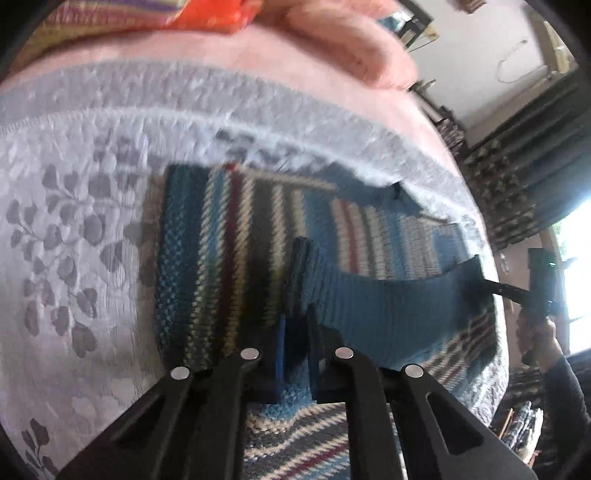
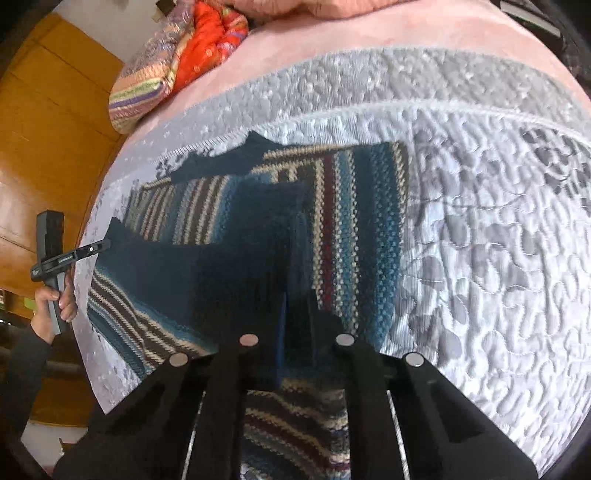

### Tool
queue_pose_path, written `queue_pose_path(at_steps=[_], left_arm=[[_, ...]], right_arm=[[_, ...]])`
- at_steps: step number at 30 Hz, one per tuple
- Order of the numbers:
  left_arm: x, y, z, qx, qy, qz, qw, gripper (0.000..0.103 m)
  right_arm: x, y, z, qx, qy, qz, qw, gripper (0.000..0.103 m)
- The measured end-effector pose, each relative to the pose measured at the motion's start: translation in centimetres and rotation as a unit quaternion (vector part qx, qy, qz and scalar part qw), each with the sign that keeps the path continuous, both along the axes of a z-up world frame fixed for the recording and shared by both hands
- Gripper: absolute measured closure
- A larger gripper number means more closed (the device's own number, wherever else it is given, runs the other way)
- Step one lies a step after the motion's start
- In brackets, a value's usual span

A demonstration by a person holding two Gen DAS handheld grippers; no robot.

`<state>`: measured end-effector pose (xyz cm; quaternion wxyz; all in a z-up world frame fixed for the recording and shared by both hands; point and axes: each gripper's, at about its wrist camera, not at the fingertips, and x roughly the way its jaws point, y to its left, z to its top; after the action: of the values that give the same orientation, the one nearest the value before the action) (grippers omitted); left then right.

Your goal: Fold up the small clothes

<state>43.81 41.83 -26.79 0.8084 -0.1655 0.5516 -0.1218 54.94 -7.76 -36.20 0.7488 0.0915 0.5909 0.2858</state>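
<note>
As it lies now: the sweater [image 1: 236, 254] is spread on the bed [image 1: 74, 206], striped in blue, cream, dark and red, with a plain blue ribbed band [image 1: 388, 306] raised off it.
Band: it is stretched between your two grippers, one end at each, and it hangs above the striped knit.
Left gripper [image 1: 295, 325]: your fingers [image 1: 279, 350] stand close together with only a narrow gap, and the blue knit fills that gap, so you have hold of the sweater at the band's left end.
Right gripper [image 2: 297, 314]: the fingers [image 2: 321, 321] are likewise nearly closed, pinched on the dark blue edge of the sweater [image 2: 351, 229]; this end is in shadow, so the exact bite is hard to read.
Each seen from the other: in the left view your right gripper [image 1: 480, 282] meets the band at its far right end, with your hand [image 1: 543, 332] on the handle; in the right view your left gripper [image 2: 105, 243] touches the band's corner at the bed's left edge, held in your hand [image 2: 55, 299].
Sweater on the bed: its body lies flat on the grey quilt [image 2: 498, 240] with the leaf pattern, near the front edge.
Beyond it: a pink blanket [image 2: 369, 33] covers the far part of the bed, and a folded, brightly striped quilt [image 2: 177, 55] with an orange side sits on it.
Left of the bed: wooden doors [image 2: 48, 110].
</note>
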Motion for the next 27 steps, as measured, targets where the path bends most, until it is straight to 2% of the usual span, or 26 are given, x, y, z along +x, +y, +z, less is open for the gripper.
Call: queue_pose_path(at_steps=[5,8,10,15,19,27], left_arm=[[-1.5,-1.1,4.6,-0.005,-0.056,-0.013,0.9983,0.094],[-1.8,-1.6,7.7,0.005,-0.092,-0.017,0.9956,0.094],[-1.4,-1.7,9.6,0.013,-0.111,-0.016,0.9935,0.095],[1.6,-0.9,12.4,0.035,-0.134,-0.002,0.9904,0.095],[4.9,-0.6,12.6,0.049,-0.132,0.005,0.9900,0.095],[11.8,0.7,8.0,0.069,-0.088,0.038,0.9931,0.097]], right_arm=[[-1.5,-0.5,3.9,-0.002,-0.045,-0.003,0.999,0.096],[-1.7,-0.7,6.4,-0.003,-0.077,-0.013,0.997,0.096],[-1.4,-0.7,8.7,-0.006,-0.108,-0.022,0.994,0.096],[1.1,-0.5,12.0,-0.026,-0.159,-0.045,0.986,0.096],[4.3,0.0,12.1,-0.040,-0.164,-0.055,0.984,0.096],[10.1,2.4,7.7,-0.081,-0.136,-0.062,0.985,0.096]])
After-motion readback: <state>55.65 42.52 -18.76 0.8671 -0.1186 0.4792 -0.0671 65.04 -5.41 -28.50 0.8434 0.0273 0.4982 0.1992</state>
